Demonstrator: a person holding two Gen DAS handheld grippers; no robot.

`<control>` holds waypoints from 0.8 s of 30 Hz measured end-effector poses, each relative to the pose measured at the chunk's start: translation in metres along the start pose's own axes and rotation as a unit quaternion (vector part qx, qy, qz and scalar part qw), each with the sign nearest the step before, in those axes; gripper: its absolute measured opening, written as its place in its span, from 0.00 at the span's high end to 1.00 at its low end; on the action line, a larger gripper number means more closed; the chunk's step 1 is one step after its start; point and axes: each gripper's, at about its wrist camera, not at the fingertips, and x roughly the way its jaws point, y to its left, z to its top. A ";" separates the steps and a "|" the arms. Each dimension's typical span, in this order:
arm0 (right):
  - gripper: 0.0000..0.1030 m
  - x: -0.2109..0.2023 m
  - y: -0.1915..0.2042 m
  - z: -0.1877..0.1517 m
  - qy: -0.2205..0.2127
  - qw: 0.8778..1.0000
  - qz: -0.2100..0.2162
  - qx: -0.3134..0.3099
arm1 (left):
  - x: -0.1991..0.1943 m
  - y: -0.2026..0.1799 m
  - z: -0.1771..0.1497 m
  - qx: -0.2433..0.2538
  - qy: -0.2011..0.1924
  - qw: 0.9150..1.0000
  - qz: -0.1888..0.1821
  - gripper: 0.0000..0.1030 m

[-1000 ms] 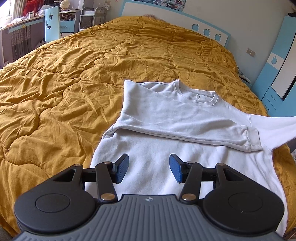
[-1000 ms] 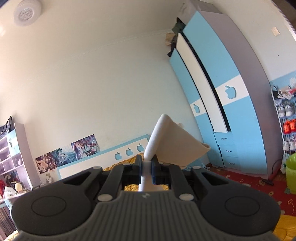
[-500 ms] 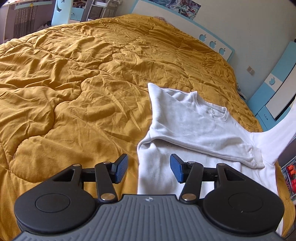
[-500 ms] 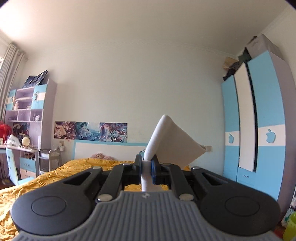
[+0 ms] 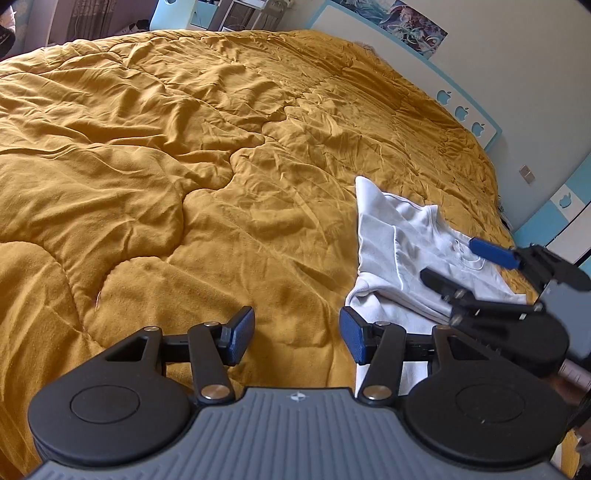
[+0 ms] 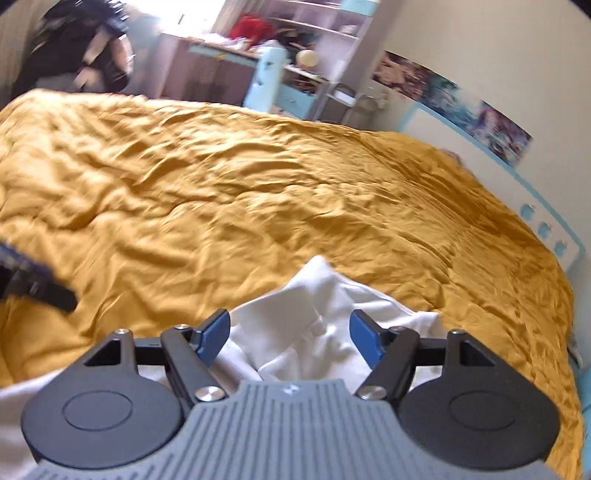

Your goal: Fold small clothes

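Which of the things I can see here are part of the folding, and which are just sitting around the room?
Part of the job:
white sweatshirt
yellow quilt it lies on
left gripper
right gripper

Just lying about:
posters
blue headboard
cluttered desk shelves

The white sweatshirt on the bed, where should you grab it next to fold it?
Probably the white sweatshirt is best pinched at its lower left edge, beside the open left hand-held gripper. Come in from the quilt side: that edge lies flat and bare there, facing the gripper.
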 end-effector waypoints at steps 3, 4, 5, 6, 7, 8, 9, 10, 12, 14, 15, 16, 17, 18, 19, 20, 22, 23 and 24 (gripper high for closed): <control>0.34 -0.009 0.035 -0.022 0.001 0.999 0.027 -0.042 | 0.002 -0.004 -0.002 0.009 0.000 1.000 0.007 0.40; 0.33 -0.013 0.034 -0.023 0.002 0.999 0.031 -0.032 | 0.003 -0.005 -0.002 0.010 0.001 1.000 0.010 0.40; 0.32 -0.018 0.032 -0.027 0.002 0.999 0.031 -0.020 | 0.004 -0.007 -0.003 0.010 0.002 1.000 0.011 0.40; 0.30 -0.024 0.030 -0.028 0.004 1.000 0.029 0.000 | 0.006 -0.009 -0.004 0.012 0.004 1.000 0.013 0.40; 0.30 -0.032 0.022 -0.034 0.003 1.000 0.025 0.019 | 0.007 -0.011 -0.004 0.015 0.005 1.000 0.014 0.40; 0.30 -0.039 0.014 -0.034 0.001 0.999 0.019 0.037 | 0.007 -0.013 -0.004 0.018 0.005 1.000 0.015 0.40; 0.29 -0.046 0.005 -0.037 -0.001 0.998 0.013 0.054 | 0.007 -0.015 -0.004 0.020 0.005 1.000 0.015 0.40; 0.27 -0.053 -0.005 -0.041 -0.003 0.997 0.004 0.071 | 0.007 -0.017 -0.004 0.021 0.005 1.000 0.014 0.40; 0.25 -0.073 -0.028 -0.051 -0.007 0.994 -0.020 0.111 | 0.007 -0.020 -0.005 0.022 0.006 1.000 0.011 0.40; 0.25 -0.089 -0.049 -0.062 -0.009 0.988 -0.044 0.148 | 0.008 -0.023 -0.006 0.025 0.006 1.000 0.008 0.40; 0.25 -0.098 -0.060 -0.068 -0.009 0.984 -0.056 0.167 | 0.008 -0.026 -0.006 0.028 0.006 1.000 0.008 0.40; 0.24 -0.106 -0.070 -0.075 -0.009 0.980 -0.068 0.187 | 0.008 -0.027 -0.007 0.031 0.006 0.999 0.009 0.40; 0.24 -0.117 -0.081 -0.084 -0.007 0.974 -0.081 0.210 | 0.009 -0.030 -0.008 0.034 0.005 0.999 0.010 0.40; 0.24 -0.123 -0.089 -0.091 -0.006 0.970 -0.091 0.225 | 0.009 -0.031 -0.009 0.037 0.006 0.999 0.010 0.40; 0.24 -0.131 -0.097 -0.100 -0.005 0.965 -0.105 0.239 | 0.010 -0.033 -0.011 0.039 0.007 0.999 0.012 0.40; 0.24 -0.137 -0.103 -0.105 -0.006 0.962 -0.115 0.248 | 0.010 -0.034 -0.012 0.041 0.010 0.999 0.014 0.40; 0.22 -0.155 -0.118 -0.122 -0.008 0.953 -0.143 0.268 | 0.010 -0.037 -0.015 0.048 0.009 0.999 0.014 0.40; 0.22 -0.162 -0.124 -0.129 -0.008 0.948 -0.155 0.278 | 0.009 -0.039 -0.016 0.052 0.008 0.999 0.014 0.40; 0.21 -0.170 -0.131 -0.137 -0.007 0.943 -0.167 0.289 | 0.008 -0.041 -0.017 0.058 0.005 0.998 0.014 0.40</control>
